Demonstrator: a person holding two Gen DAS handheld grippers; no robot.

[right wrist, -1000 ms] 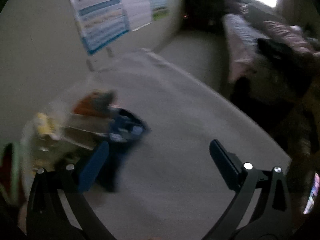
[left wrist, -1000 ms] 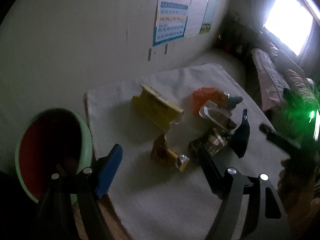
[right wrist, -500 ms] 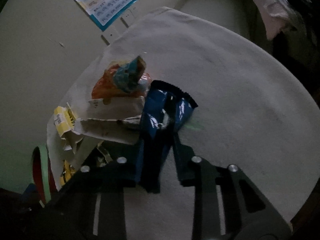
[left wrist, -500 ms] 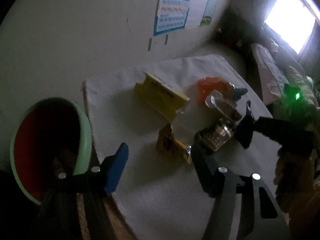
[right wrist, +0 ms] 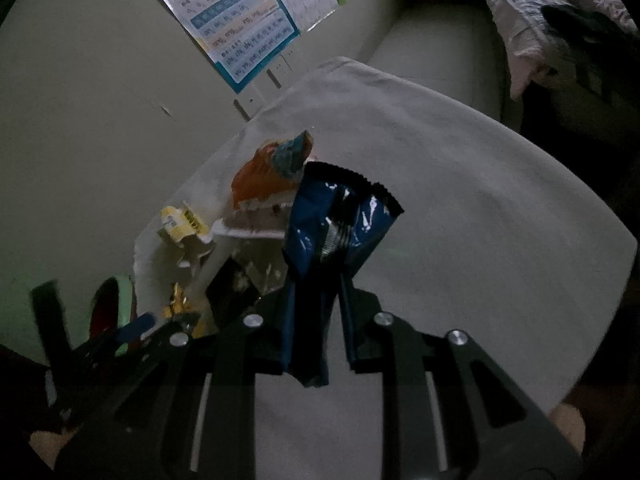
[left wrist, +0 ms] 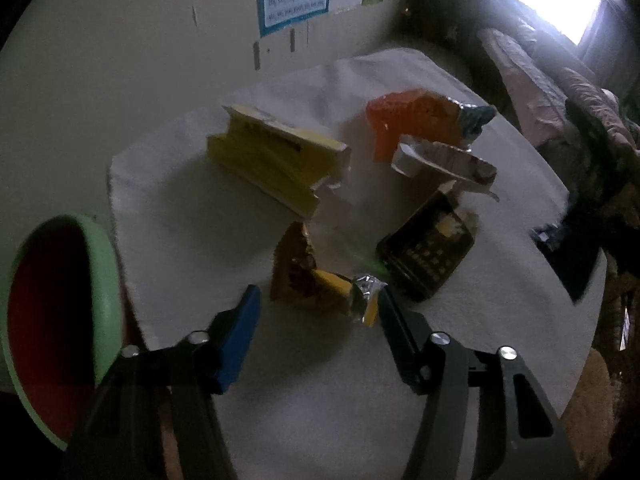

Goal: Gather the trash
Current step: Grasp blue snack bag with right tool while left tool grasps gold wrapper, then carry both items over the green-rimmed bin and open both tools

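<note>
Right wrist view: we see the right tool point(right wrist: 316, 300) pinching the blue wrapper point(right wrist: 340, 224), its jaws having just closed further on it, wrapper lifted clear of the white-covered tabletop point(right wrist: 480, 200). Left wrist view only: the left tool point(left wrist: 316, 308) is spread but has just been narrowing, straddling the small yellow-brown wrapper point(left wrist: 308, 276) with its foil end at the right finger, pads not pressing; yellow carton point(left wrist: 276, 160), orange packet point(left wrist: 412, 120), dark packet point(left wrist: 428, 256) lie beyond it. Green bin point(left wrist: 104, 280) with red inside sits at the left edge, just a sliver in the right view.
</note>
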